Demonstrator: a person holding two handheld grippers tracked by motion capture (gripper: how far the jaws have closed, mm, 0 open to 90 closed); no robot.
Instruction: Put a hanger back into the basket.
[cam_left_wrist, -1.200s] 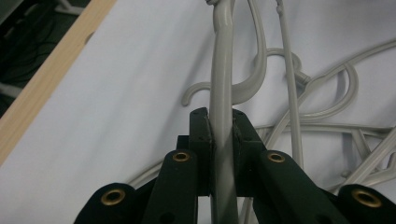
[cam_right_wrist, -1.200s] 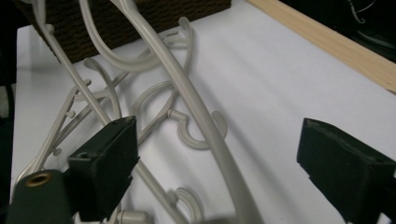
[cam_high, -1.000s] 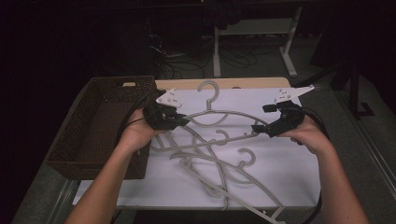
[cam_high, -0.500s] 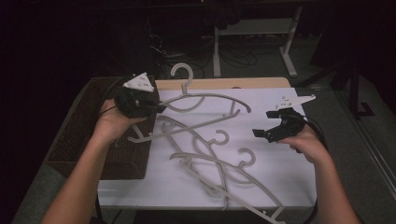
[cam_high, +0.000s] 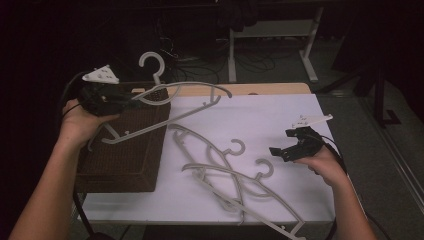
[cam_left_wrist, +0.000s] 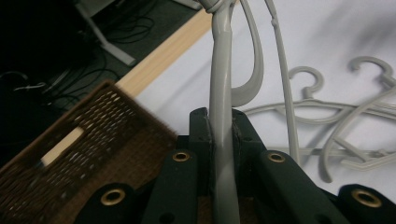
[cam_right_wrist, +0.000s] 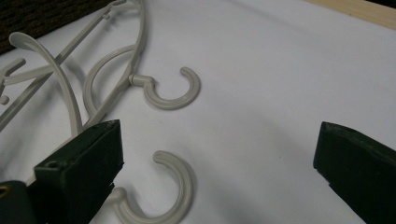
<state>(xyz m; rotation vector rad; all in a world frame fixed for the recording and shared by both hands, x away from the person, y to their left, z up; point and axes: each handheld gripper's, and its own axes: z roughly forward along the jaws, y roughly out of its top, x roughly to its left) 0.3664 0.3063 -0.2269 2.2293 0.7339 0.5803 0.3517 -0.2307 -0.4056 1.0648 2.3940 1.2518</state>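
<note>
Left gripper (cam_left_wrist: 223, 140) fingers (cam_left_wrist: 201, 135): pinched tight on the grey arm of a plastic hanger (cam_high: 165, 107), one pad each side, bar running straight up between them in the left gripper view. Hanger is lifted off the surface; in the high view its hook (cam_high: 150, 65) stands above and beyond the fingers, its long bar slants down toward the person, its far shoulder reaches out over the white sheet (cam_high: 260, 120).

Right gripper (cam_high: 287, 148) fingers (cam_right_wrist: 81, 168): spread wide, nothing between them, touching nothing I can make out. In the right gripper view a hanger hook (cam_right_wrist: 175, 91) lies ahead of the gap and a second hook (cam_right_wrist: 173, 191) sits just beside the left-hand finger, both flat on the sheet.

Pose: left hand (cam_high: 80, 122) raised, gripper roughly level, pointing across toward the sheet, hanging over the wicker basket (cam_high: 125, 155). Right hand (cam_high: 322, 165) low near the sheet's edge, gripper aimed at the pile of hangers (cam_high: 225, 170) lying between the two grippers.

View differences: left gripper view gives the pad contact on the bar and a pale strip visible through the basket weave; high view cannot resolve either. High view gives the full outline of the held hanger and both forearms. Right gripper view gives the jaw gap clearly; in the high view that gripper is a dark shape, spread hard to judge.
</note>
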